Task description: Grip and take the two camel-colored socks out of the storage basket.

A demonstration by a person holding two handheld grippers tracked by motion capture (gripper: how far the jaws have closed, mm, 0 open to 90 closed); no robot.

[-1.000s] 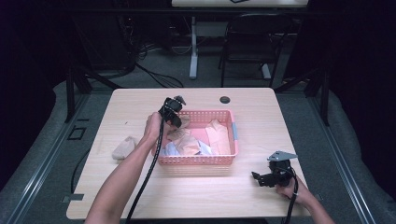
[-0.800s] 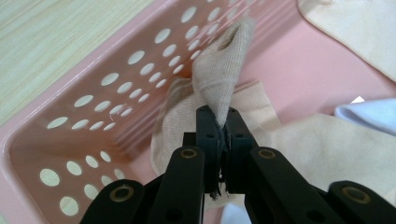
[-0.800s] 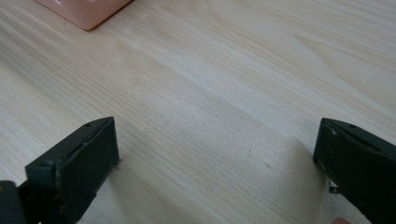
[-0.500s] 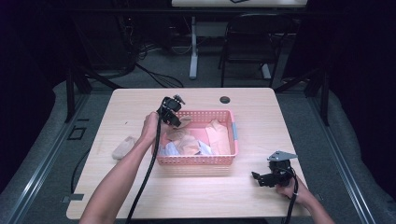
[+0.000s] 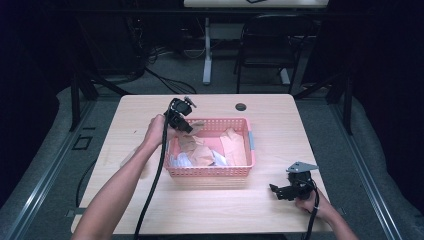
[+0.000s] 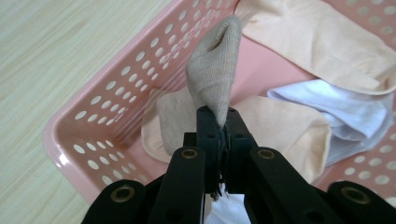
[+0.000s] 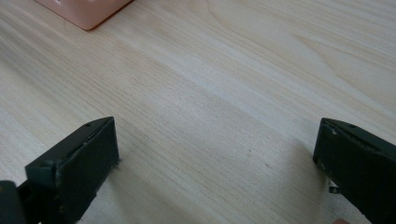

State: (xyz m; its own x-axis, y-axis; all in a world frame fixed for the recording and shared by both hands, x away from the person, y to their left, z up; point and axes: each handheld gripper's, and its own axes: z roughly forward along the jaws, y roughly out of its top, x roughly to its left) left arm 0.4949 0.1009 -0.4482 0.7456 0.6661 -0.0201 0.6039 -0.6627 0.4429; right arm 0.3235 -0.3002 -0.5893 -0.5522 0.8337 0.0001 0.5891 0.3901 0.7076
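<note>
A pink perforated basket (image 5: 247, 150) sits mid-table with several socks in it, peach (image 5: 235, 147), tan and white. My left gripper (image 5: 185, 125) hangs over the basket's back left corner, shut on a beige sock (image 5: 196, 128). In the left gripper view the jaws (image 6: 218, 120) pinch that beige sock (image 6: 212, 74), which stands up above the basket wall (image 6: 107, 98); a peach sock (image 6: 317, 42) and a white sock (image 6: 355, 109) lie beyond. My right gripper (image 5: 275, 190) rests near the table's front right, open. Its jaws (image 7: 215, 140) stand wide apart over bare wood.
A pale sock (image 5: 128, 159) lies on the table left of the basket, partly behind the left forearm. A black round grommet (image 5: 241, 106) sits near the back edge. The basket's corner (image 7: 86, 11) shows ahead of the right gripper. A chair and cables stand beyond the table.
My left gripper, with the beige sock in it, has shifted slightly left over the basket's back left corner. The right gripper has stayed put.
</note>
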